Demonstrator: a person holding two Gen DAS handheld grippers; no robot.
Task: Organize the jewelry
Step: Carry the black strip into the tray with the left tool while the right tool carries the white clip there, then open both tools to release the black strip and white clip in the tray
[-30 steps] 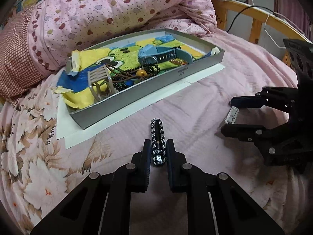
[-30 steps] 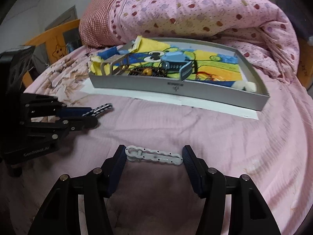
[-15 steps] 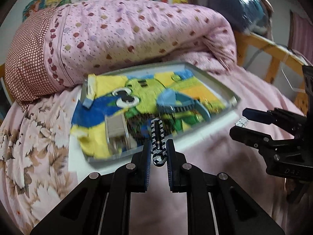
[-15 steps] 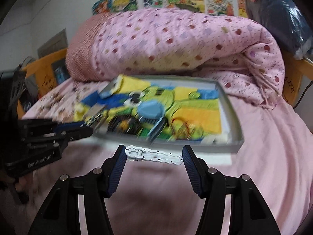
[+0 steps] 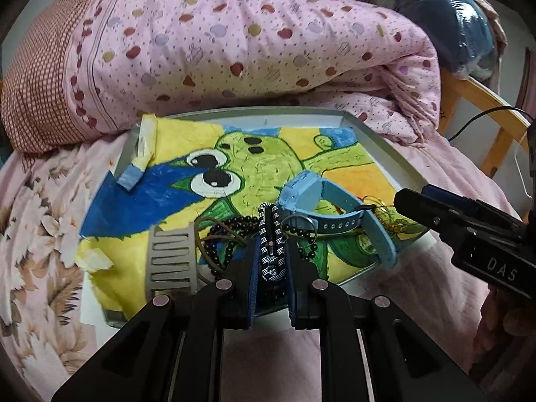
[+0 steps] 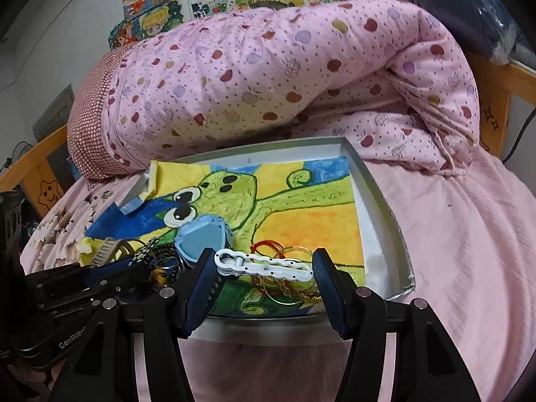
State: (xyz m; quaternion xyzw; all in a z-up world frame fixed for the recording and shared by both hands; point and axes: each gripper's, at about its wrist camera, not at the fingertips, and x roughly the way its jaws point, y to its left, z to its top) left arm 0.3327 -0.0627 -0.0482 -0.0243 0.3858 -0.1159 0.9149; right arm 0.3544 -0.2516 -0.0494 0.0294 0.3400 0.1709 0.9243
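Jewelry clips over tray (image 5: 382, 140) near edge: striped clip (image 5: 271, 244) pinched lengthwise in left fingers (image 5: 253, 278), white clip (image 6: 264, 265) clamped end-to-end in right fingers (image 6: 202, 281); light, stiff, slippery plastic.

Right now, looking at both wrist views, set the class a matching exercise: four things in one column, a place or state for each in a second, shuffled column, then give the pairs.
Things
1. striped hair clip
2. white hair clip
3. blue watch
4. polka-dot quilt

Places or states
A. bunched up behind the tray
B. held lengthwise across the right gripper
C. lying in the tray on the drawing
D. pinched in the left gripper

Pairs: 1-D, 2-B, 3-C, 4-A
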